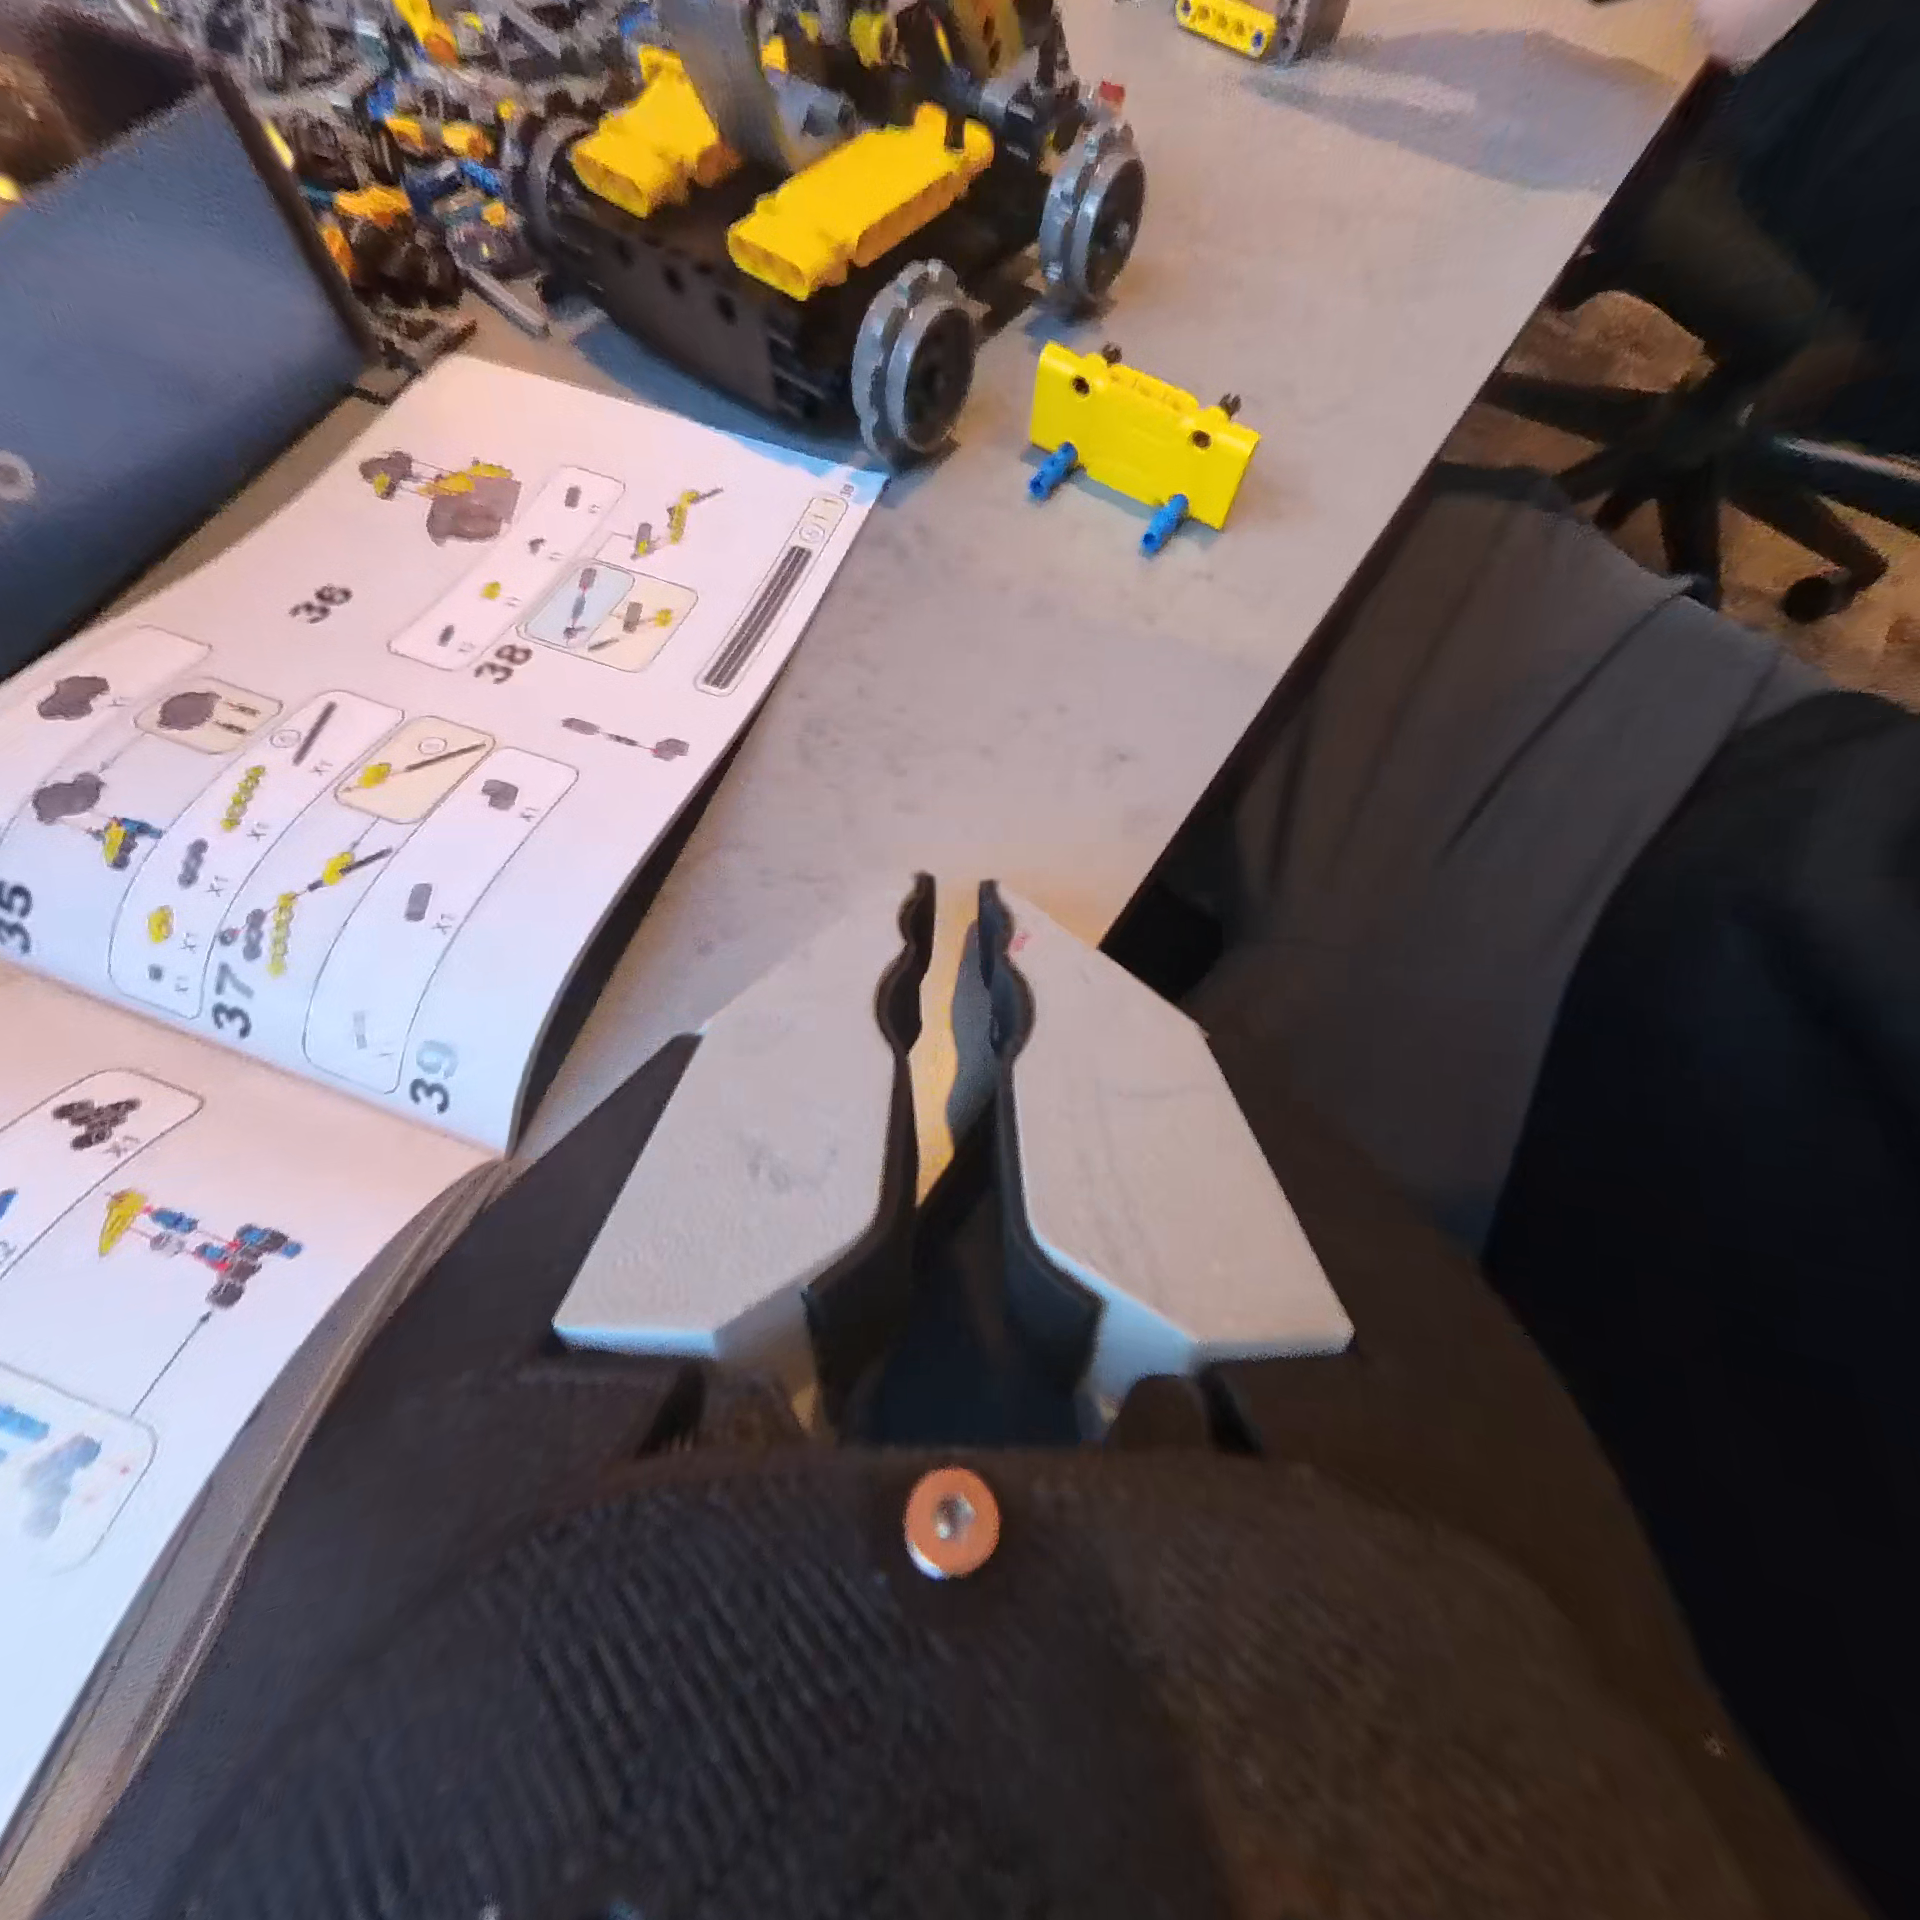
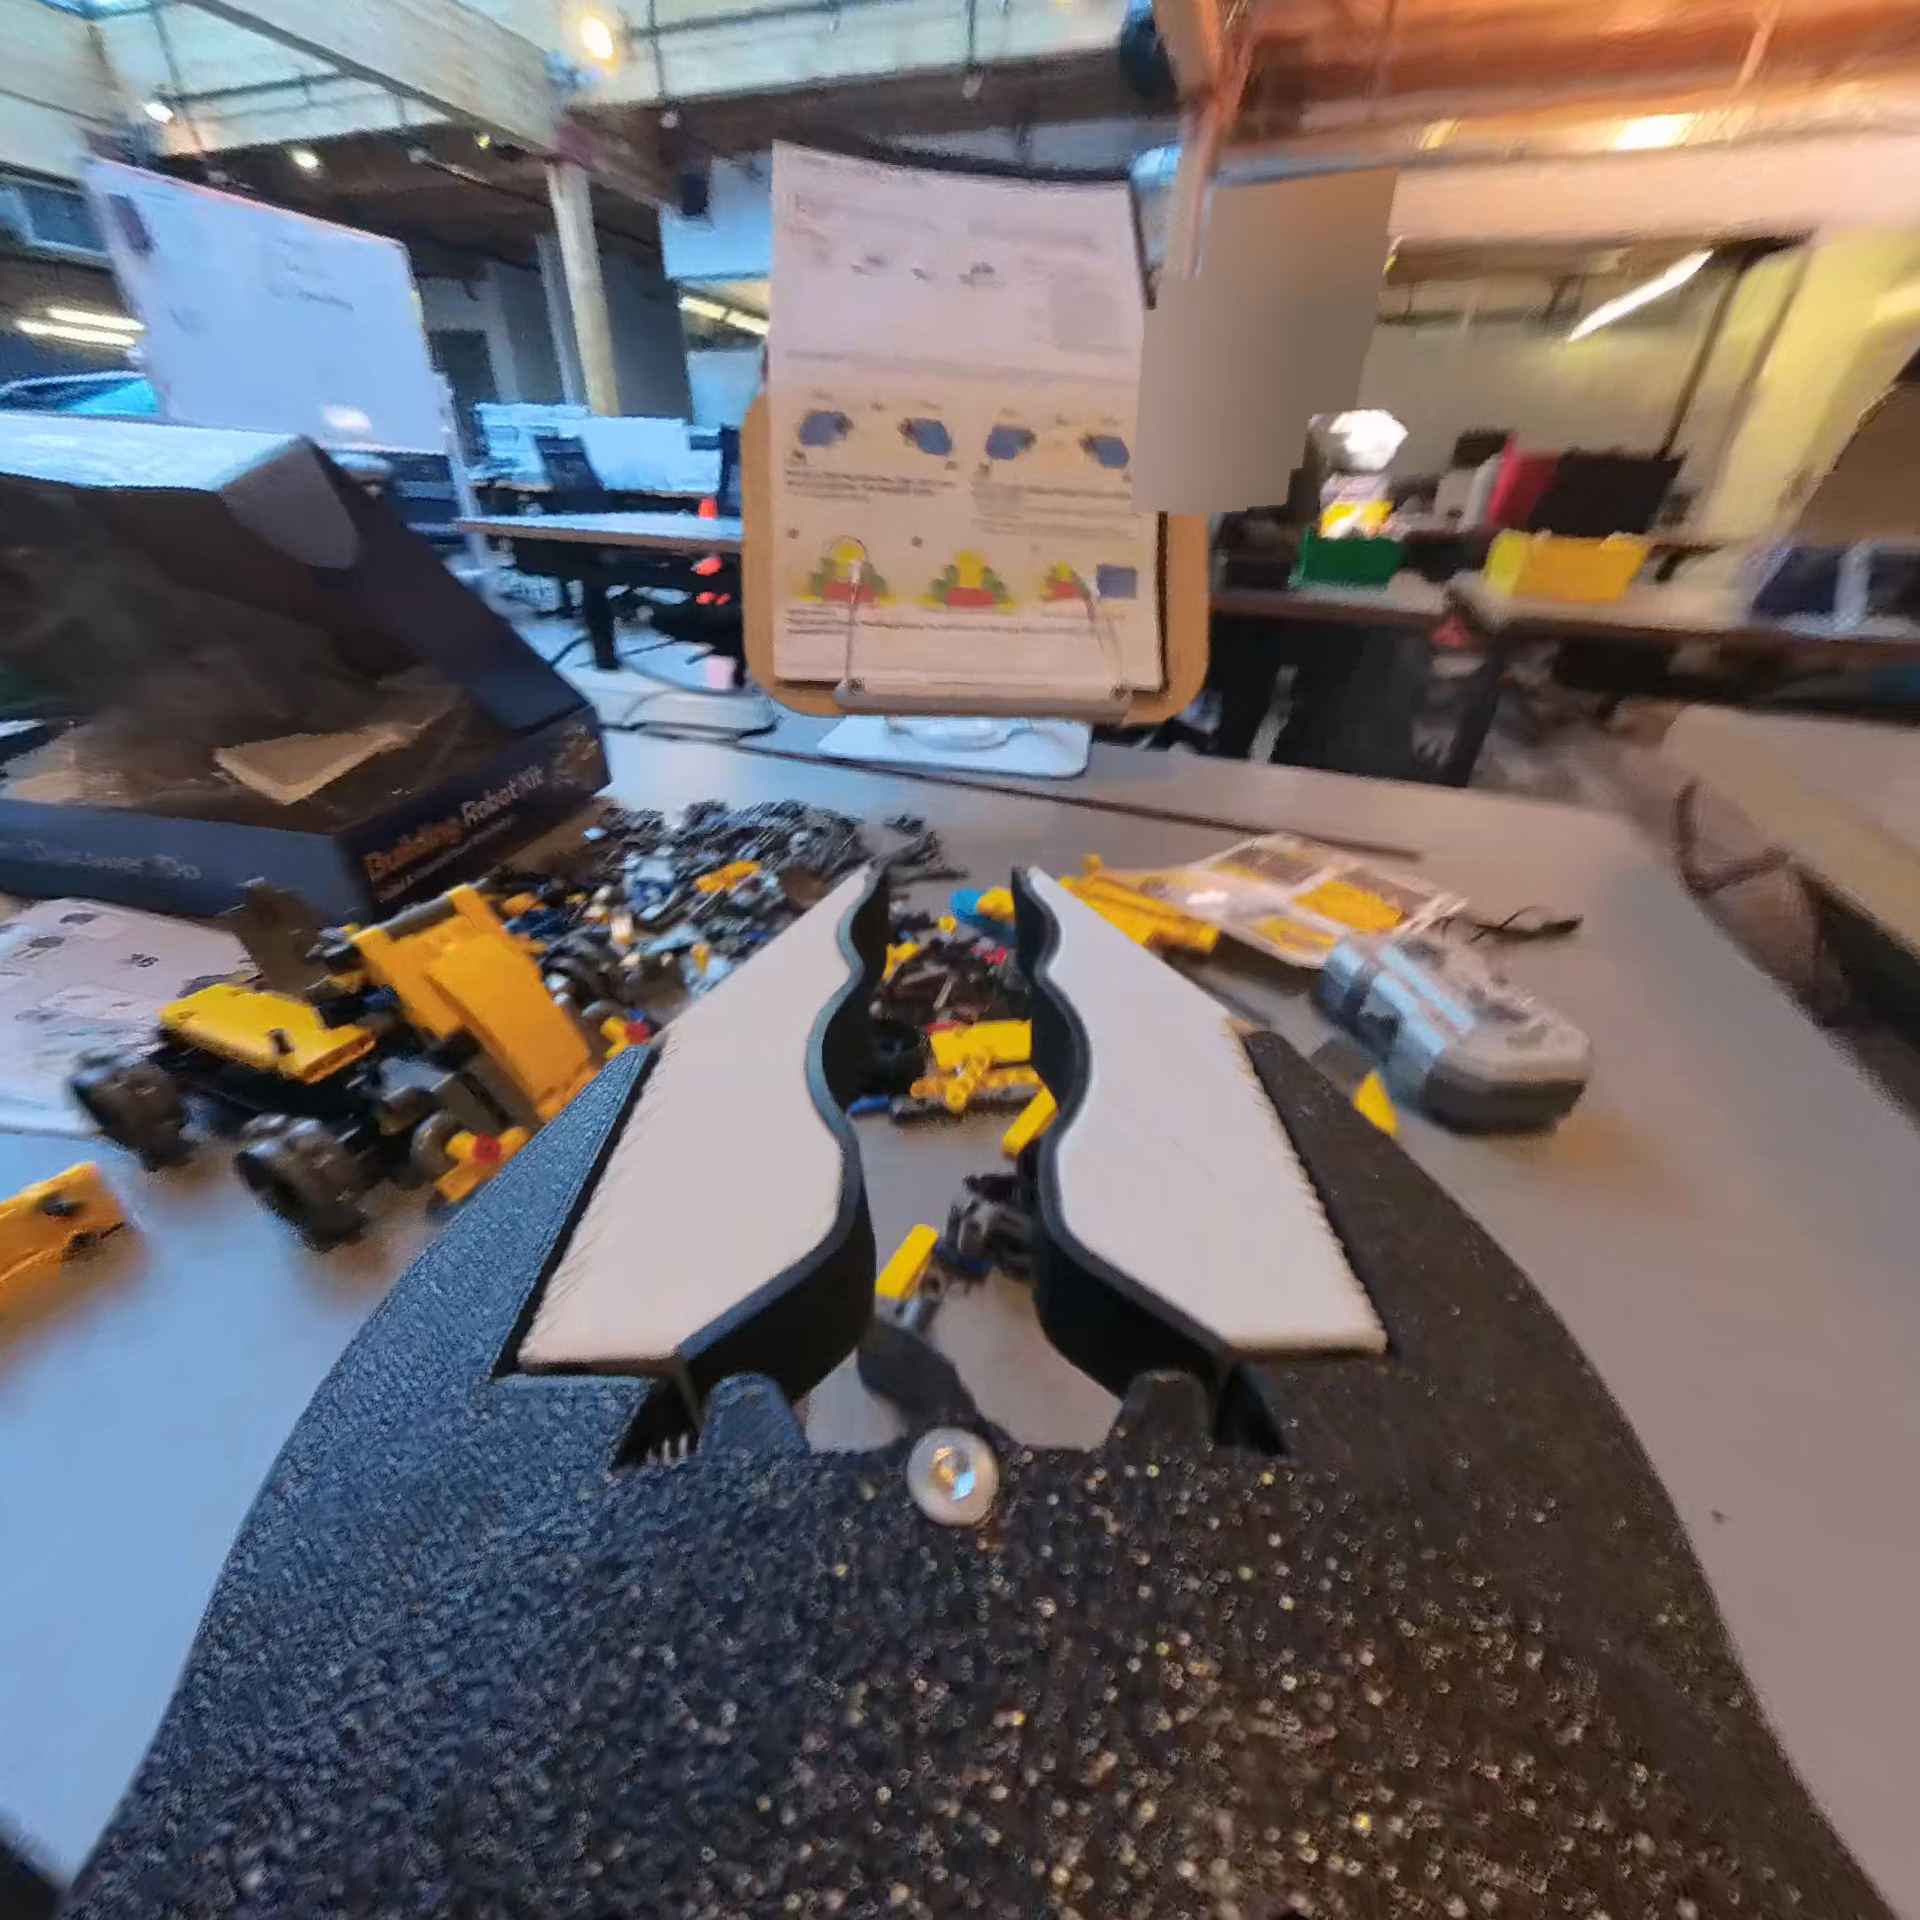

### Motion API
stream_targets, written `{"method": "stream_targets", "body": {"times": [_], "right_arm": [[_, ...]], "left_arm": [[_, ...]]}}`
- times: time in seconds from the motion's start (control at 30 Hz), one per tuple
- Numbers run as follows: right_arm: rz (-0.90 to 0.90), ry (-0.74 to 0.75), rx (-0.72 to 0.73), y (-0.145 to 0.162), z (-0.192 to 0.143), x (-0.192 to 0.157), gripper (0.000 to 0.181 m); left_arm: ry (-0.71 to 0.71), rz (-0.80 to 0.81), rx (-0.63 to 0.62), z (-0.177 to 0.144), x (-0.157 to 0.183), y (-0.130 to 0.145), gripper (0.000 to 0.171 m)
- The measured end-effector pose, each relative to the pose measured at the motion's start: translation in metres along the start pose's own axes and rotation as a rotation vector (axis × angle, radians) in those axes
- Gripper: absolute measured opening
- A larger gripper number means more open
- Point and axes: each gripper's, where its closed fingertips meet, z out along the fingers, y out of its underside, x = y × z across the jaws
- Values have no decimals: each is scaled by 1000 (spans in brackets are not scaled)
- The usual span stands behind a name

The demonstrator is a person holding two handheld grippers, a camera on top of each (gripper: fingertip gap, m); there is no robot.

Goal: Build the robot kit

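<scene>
Yellow-and-black building-brick vehicle (image 1: 821, 260) sits on the grey table (image 1: 987, 665) in the upper middle of the left wrist view, with grey-rimmed wheels on its near side; in the right wrist view the same vehicle (image 2: 343, 1049) lies at the left middle of the frame. At the far left of the left wrist view a dark box (image 1: 156, 343) stands on edge, and below it an open instruction booklet (image 1: 395, 748) spreads across the left half of the frame, its right page curling up beside the tool. Just right of the vehicle's front wheel stands a small yellow panel piece with blue pins (image 1: 1141, 436), apart from everything else. The left gripper (image 1: 954, 894) hovers over the table edge in the lower middle, its jaws nearly closed with only a thin slit between the tips, and nothing is held in them; to its right a person's dark trousers fill the frame. In the right wrist view, a dark kit box (image 2: 312, 717) sits at the upper left, a heap of loose black, blue and yellow parts (image 2: 748, 883) spreads across the middle, and a printed sheet on a stand (image 2: 966, 436) rises behind it. The right gripper (image 2: 951, 883) hangs above the heap with its jaws parted by a clear gap, empty. Right of it lie clear bags with yellow parts (image 2: 1309, 904) and a grey module (image 2: 1455, 1023).
</scene>
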Motion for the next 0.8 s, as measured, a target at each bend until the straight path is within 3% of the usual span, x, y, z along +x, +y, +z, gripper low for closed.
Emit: {"method": "stream_targets", "body": {"times": [0.17,0.4,0.8], "right_arm": [[132,-106,-305,57,-1,-2,52],[18,-10,-596,106,-14,-11,64],[8,15,-755,131,-13,-15,59]], "left_arm": [[7,40,15,6,3,-6,6],[30,47,55,13,6,-13,6],[140,3,141,10,8,-20,4]]}}
